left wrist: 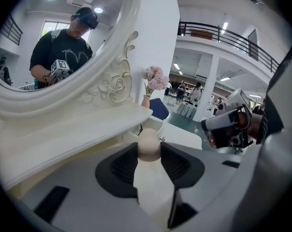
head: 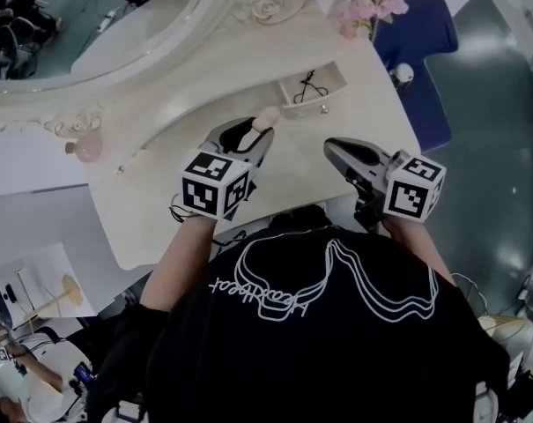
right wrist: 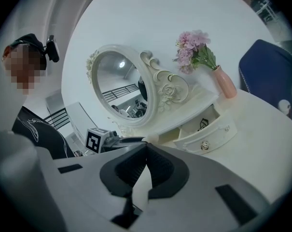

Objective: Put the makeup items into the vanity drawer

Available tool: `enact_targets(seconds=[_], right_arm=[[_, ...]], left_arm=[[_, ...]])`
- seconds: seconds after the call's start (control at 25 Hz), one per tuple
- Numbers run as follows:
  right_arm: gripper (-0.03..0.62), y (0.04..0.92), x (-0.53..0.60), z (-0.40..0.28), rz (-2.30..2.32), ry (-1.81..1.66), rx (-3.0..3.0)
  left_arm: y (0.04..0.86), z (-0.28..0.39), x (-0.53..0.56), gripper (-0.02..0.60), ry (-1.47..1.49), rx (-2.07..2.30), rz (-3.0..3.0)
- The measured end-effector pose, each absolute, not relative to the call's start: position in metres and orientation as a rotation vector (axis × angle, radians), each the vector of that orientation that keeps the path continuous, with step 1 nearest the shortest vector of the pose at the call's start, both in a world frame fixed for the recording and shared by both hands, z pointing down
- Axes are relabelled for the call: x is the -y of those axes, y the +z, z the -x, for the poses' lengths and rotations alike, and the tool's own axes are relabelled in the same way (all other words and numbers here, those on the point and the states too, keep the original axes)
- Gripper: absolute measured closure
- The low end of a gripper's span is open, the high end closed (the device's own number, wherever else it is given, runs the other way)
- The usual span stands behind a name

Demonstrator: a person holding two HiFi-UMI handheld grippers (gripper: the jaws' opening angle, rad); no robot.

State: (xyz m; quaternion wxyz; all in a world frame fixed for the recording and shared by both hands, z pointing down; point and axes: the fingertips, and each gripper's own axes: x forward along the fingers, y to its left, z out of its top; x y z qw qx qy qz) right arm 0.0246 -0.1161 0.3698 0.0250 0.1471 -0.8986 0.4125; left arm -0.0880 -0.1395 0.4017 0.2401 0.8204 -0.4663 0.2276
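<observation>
1. The left hand-held gripper (head: 255,133) is clenched on a beige makeup sponge (left wrist: 148,146). The two dark pads press on its sides, and its rounded end pokes out past the fingertips.
2. The sponge is up in the air over the white worktop (head: 372,104), not resting on it. From the head view it hangs just short of the drawer (head: 312,91), on the person's side and a little to the left of it.
3. The drawer is pulled open at the foot of the vanity's raised back. A thin black item (right wrist: 203,123) lies inside it; I cannot tell what it is.
4. The right hand-held gripper (right wrist: 146,148) has its jaws closed together with nothing between them. It hangs over the near edge of the worktop, beside the left one but well apart from it.
5. In the right gripper view the open drawer is ahead and to the right of the jaws. The left hand-held gripper's marker cube (right wrist: 97,140) shows just to their left.
6. An oval mirror (head: 99,25) with a carved white frame stands behind the drawer.
7. A pink vase (right wrist: 224,83) of pink flowers (right wrist: 194,50) stands at the far right corner of the worktop.
</observation>
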Motion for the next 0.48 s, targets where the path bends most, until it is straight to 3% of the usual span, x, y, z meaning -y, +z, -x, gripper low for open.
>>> enact_targets(seconds=[0.48], right_arm=[[0.589, 0.377, 0.141, -0.067, -0.487, 1.275, 2.788]], left_arm=[[0.389, 0.040, 0.200, 0.426, 0.632, 1.299, -2.325]])
